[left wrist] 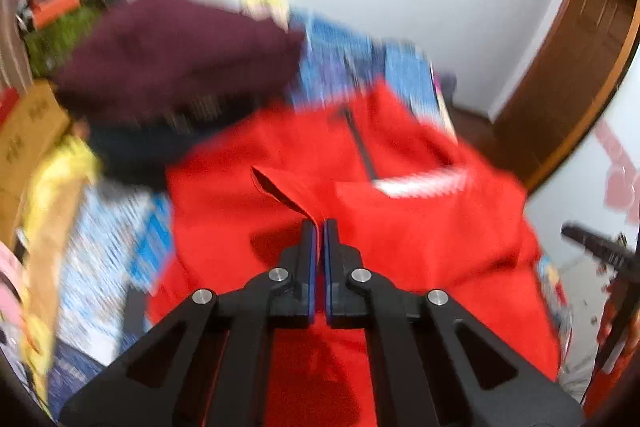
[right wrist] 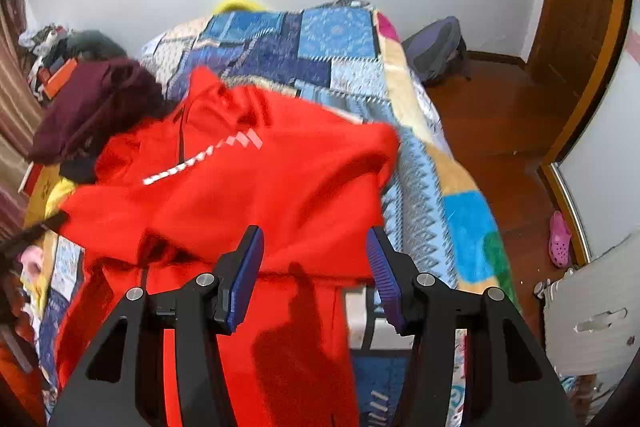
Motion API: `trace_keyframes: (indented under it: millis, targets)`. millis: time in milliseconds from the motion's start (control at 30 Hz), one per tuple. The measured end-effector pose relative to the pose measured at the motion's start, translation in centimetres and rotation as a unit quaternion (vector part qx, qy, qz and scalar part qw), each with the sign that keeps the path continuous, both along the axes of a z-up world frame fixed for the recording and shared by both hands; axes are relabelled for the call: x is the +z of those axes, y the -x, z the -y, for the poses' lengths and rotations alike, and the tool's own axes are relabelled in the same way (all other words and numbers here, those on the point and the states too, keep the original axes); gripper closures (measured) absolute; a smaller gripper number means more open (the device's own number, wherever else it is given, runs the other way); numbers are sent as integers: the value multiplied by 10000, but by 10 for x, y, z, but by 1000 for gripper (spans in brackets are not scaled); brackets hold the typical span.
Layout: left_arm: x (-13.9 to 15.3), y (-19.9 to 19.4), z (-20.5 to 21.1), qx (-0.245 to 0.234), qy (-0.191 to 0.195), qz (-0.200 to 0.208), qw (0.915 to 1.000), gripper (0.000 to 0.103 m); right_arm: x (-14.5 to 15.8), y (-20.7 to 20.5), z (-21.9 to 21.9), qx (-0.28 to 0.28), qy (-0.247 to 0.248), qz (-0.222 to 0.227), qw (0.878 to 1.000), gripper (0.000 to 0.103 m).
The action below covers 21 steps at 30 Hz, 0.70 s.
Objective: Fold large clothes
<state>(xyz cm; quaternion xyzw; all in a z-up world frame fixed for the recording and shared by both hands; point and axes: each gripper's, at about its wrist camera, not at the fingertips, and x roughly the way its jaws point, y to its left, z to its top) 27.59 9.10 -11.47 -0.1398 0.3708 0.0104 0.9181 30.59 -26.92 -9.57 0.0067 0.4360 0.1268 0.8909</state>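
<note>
Broadly, a bed (right wrist: 420, 131) with a patchwork blue quilt carries the red jacket (right wrist: 256, 187), spread rumpled across it, a maroon garment (right wrist: 88, 107) touching its far left side. Left gripper (left wrist: 319, 227) pinches a red fabric edge; right gripper (right wrist: 316, 247) hangs spread wide above the jacket.

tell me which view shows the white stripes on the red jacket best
The right wrist view: the white stripes run sharp across the red jacket. The left wrist view shows them only as a motion-blurred patch.

Matt red cloth jacket (right wrist: 256, 187), patchwork cloth quilt (right wrist: 420, 163), glossy wood floor (right wrist: 500, 131), ribbed blue fingers (right wrist: 384, 279)
</note>
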Motion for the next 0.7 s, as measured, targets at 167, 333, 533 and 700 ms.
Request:
trace_keyframes:
  millis: [167,333,533,700]
  targets:
    - [52,3,-33,392,-445,702,9958,103,2,-12,3,-100,-82,23,9999,52]
    - [40,3,-60,812,-877,562,9912,103,-26,-22,-7,-82,2,-348,9994,47]
    - [-30,-2,-70,337,-374,-655,9966,102,-54,-22,-20,60,173,-758,9970,47]
    - [-74,-12,-58,67,247,-1227,9921,82,-52,-22,-21,92,195,-764,9968,47]
